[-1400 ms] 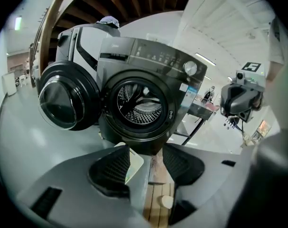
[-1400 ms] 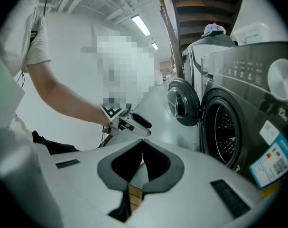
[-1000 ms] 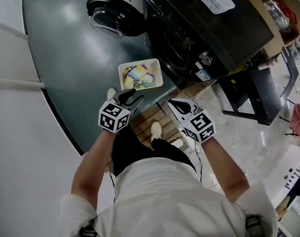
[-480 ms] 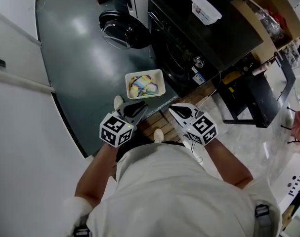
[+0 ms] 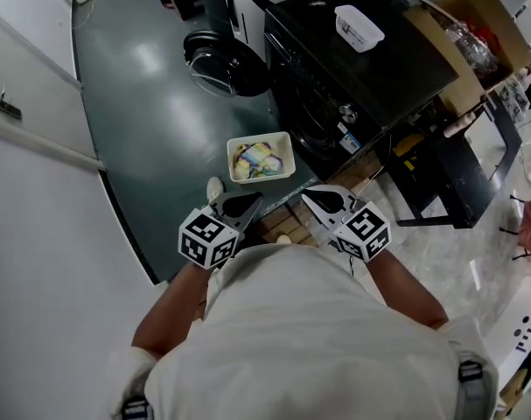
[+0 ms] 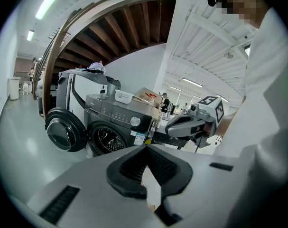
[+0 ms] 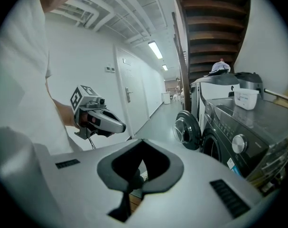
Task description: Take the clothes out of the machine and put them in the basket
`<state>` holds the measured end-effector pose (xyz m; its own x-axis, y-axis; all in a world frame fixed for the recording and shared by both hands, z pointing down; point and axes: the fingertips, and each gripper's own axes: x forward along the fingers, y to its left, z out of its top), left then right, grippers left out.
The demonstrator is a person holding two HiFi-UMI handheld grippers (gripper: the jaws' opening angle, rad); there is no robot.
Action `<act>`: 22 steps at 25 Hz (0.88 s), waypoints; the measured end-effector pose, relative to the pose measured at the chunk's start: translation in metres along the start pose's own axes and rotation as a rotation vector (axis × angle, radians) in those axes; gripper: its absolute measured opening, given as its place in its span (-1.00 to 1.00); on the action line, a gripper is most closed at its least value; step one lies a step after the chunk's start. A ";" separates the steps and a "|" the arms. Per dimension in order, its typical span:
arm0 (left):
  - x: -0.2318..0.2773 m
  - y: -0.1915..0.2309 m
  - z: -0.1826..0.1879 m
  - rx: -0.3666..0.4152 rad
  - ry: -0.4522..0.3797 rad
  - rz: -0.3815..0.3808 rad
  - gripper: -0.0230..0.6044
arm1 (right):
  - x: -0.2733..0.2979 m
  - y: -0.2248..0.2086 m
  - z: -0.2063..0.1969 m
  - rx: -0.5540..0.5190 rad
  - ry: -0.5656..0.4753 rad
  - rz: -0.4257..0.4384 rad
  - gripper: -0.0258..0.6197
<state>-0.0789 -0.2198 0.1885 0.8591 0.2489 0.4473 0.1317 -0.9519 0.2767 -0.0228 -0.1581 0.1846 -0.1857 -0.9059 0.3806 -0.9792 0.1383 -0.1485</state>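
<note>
Standing by, noting item by item.

**Head view**
- Basket (image 5: 262, 136): white, on the dark floor, just in front of the machine (image 5: 361, 68). Coloured clothes (image 5: 258, 159) are inside.
- Door (image 5: 223, 64): swung fully open, to the left of the machine front.
- Drum mouth (image 5: 313, 112): dark, contents can't be made out.
- Left gripper (image 5: 246, 202) and right gripper (image 5: 316, 199): both held close to the person's body, tips pointing fwd and a bit down, well apart from the basket.
- Key relation: the basket lies straight ahead of the pair, between their lines and nearer the left one. The drum mouth lies ahead and to the right, nearer the right one.
- Basket's long axis runs roughly across the person.

**Left gripper view**
- Jaws pressed together, nothing between the pads.
- Machine front and open door sit ahead, low left. The other claw shows at right. Basket is below frame.

**Right gripper view**
- Jaws also together and empty.
- Machine front fills the right side, with the door beyond it. Basket not seen.

**Judgement**
- Any further pick probably means a reach fwd-right into the drum, with the right hand better placed.
- The drop spot sits just left of that path.
</note>
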 end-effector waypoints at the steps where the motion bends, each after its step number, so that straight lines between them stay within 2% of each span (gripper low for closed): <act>1: 0.000 -0.004 0.001 0.005 -0.001 -0.006 -0.94 | -0.003 0.001 0.001 0.000 -0.004 -0.002 -0.91; 6: -0.001 -0.013 0.008 0.059 -0.009 -0.019 -0.94 | -0.008 0.008 0.002 -0.002 -0.024 -0.004 -0.91; 11: -0.004 -0.008 0.016 0.047 -0.038 -0.016 -0.94 | -0.008 0.008 0.004 -0.013 -0.038 -0.013 -0.91; 22: -0.004 -0.001 0.013 0.056 -0.044 0.004 -0.94 | -0.012 0.014 -0.003 -0.016 -0.052 -0.025 -0.91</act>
<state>-0.0755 -0.2225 0.1757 0.8803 0.2379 0.4104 0.1543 -0.9617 0.2265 -0.0346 -0.1439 0.1804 -0.1574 -0.9287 0.3357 -0.9847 0.1217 -0.1249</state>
